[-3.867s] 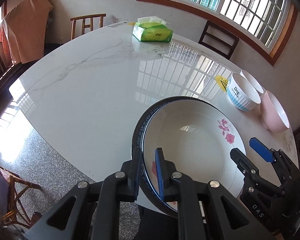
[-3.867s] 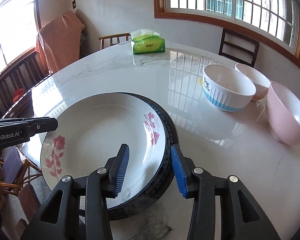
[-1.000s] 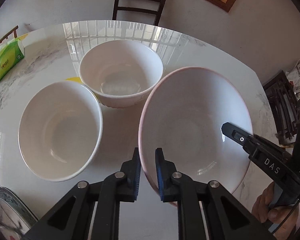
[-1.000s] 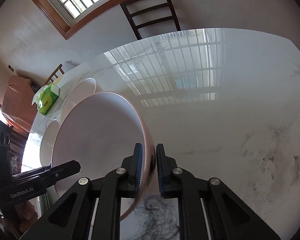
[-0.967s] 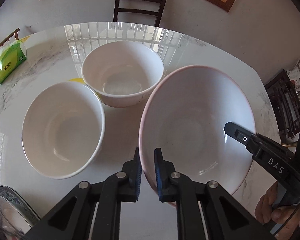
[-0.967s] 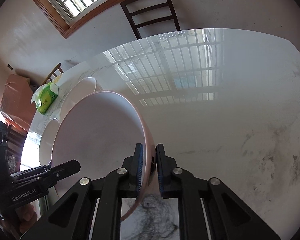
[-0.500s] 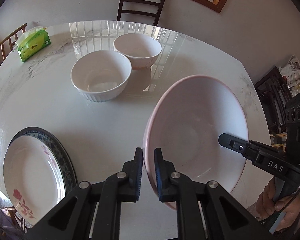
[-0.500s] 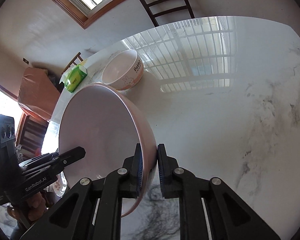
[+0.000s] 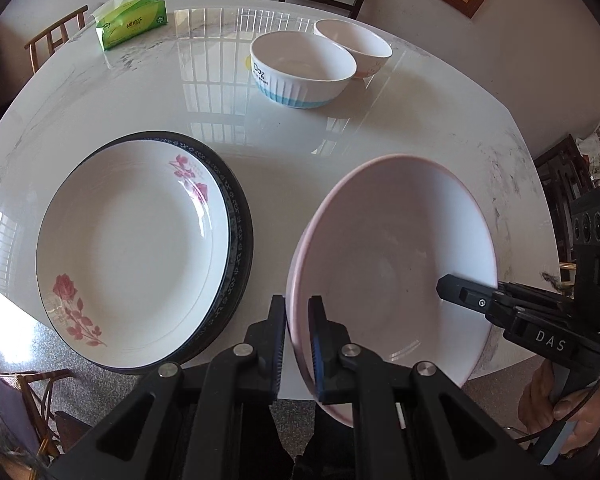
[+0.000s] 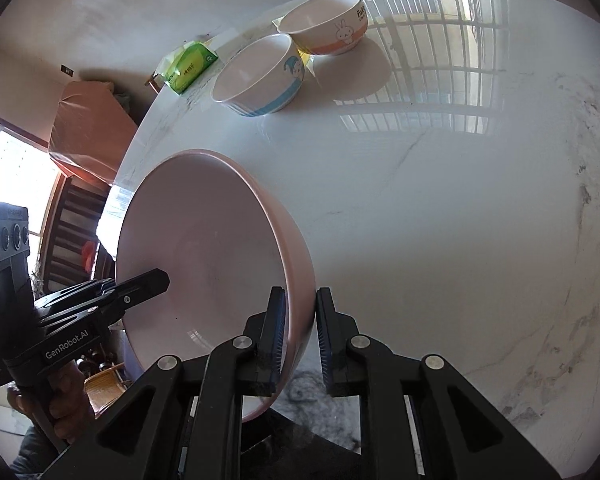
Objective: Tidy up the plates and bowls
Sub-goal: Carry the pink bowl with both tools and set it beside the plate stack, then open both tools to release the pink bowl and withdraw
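Plates (image 9: 132, 248) in left view only, rabbit bowl (image 10: 328, 24) clearer right

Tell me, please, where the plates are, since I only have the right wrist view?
Observer: The plates are stacked on the table, left of the pink bowl in the left wrist view, with a flowered one on top.
Operator: Does the left gripper actually grip the pink bowl?
Observer: Yes, it is shut on the near rim, with one finger inside and one outside.
Operator: Does the pink bowl touch the plates?
Observer: No, a strip of table shows between them.
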A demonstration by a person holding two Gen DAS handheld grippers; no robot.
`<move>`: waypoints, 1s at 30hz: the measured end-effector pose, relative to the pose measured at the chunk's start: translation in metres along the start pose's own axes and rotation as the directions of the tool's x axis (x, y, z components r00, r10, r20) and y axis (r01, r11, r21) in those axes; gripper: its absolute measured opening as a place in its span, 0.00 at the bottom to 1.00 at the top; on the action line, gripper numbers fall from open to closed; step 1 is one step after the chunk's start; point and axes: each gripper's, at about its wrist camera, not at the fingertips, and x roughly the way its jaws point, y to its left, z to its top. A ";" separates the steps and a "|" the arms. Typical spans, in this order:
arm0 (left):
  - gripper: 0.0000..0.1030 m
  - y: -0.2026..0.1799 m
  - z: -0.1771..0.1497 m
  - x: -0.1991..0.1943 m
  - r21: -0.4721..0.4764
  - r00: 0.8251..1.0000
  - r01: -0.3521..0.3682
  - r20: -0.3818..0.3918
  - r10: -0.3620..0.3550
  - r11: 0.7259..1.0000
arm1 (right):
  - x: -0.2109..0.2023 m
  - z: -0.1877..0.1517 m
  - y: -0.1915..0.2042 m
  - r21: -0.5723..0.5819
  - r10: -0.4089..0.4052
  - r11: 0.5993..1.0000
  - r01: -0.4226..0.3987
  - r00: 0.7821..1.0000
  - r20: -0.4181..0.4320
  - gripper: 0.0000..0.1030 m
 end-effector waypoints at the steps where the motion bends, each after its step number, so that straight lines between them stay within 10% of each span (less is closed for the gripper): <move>1: 0.11 0.003 0.002 0.002 -0.004 1.000 0.003 -0.003 -0.003 1.000 | 0.002 -0.002 0.003 0.000 -0.003 1.000 0.003 1.000 -0.006 0.15; 16: 0.12 0.014 0.007 0.018 -0.003 1.000 0.017 0.009 -0.017 1.000 | 0.018 -0.005 0.008 0.047 -0.036 0.998 0.039 0.998 -0.051 0.15; 20: 0.31 0.018 0.002 0.017 -0.008 0.997 0.051 0.062 -0.050 0.999 | 0.015 -0.007 0.009 0.050 -0.044 0.998 0.045 0.998 -0.034 0.19; 26: 0.51 0.027 -0.012 -0.004 -0.033 0.985 0.021 0.174 -0.015 0.999 | -0.013 -0.010 0.015 0.026 -0.038 0.999 0.035 0.992 0.123 0.23; 30: 0.51 0.024 -0.034 -0.034 0.008 0.936 -0.054 0.348 0.048 0.999 | -0.039 -0.024 0.031 -0.058 -0.100 0.991 0.120 0.958 0.269 0.43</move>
